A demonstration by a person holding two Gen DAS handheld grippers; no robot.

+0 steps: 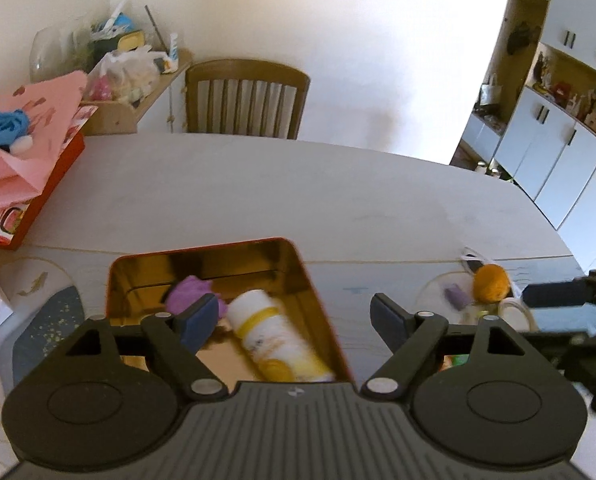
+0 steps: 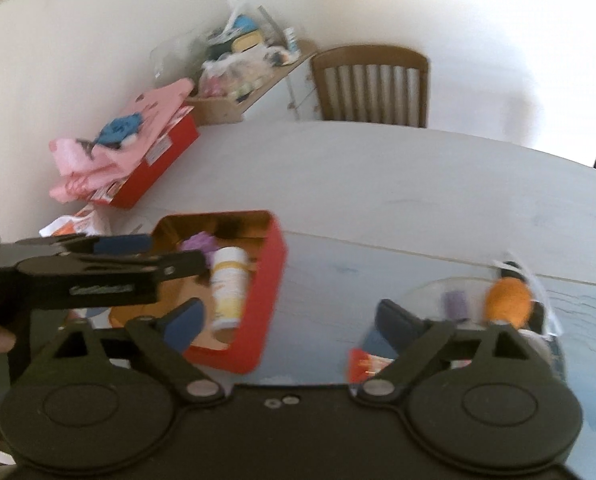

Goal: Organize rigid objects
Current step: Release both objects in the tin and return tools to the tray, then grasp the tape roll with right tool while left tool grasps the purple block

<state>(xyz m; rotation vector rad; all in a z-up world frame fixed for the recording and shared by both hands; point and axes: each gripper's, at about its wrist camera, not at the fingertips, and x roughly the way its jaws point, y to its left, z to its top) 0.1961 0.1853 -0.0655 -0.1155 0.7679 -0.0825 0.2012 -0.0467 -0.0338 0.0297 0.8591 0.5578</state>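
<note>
Black linkage arms and blue pads of the left tool (image 1: 294, 322) are filling the foreground, spread wide and gripping nothing, as it is hovering over the open red tin (image 1: 318, 276). Inside the gold-lined tin a white bottle with yellow bands (image 1: 272, 330) is lying on its side, close beside a purple object (image 1: 188, 292) whose make the blur is hiding. The right tool (image 2: 288, 322) is likewise standing wide and empty, hanging over bare tabletop (image 2: 378, 184) between the tin and a clear dish (image 2: 430, 292) to its right.

Sorting appears to be partly done: two items are already sitting in the tin, while an orange ball (image 2: 508, 300), a small purple piece (image 2: 456, 306) and other things too smeared to name are waiting in or around the dish. A small red packet (image 2: 364, 364) is lying just beside the right tool's fingers.

Beyond, the pale tabletop is stretching away largely bare; its near part is carrying a grey-blue covering. At its left edge a red box (image 1: 54, 184) is sitting under pink bags (image 1: 30, 136) and a blue cloth (image 1: 4, 126). A wooden chair (image 1: 246, 100) is standing at the far side against a white wall, a cluttered wooden shelf (image 1: 138, 96) is filling the corner, and white cabinets (image 1: 554, 152) are lining the room to the right.
</note>
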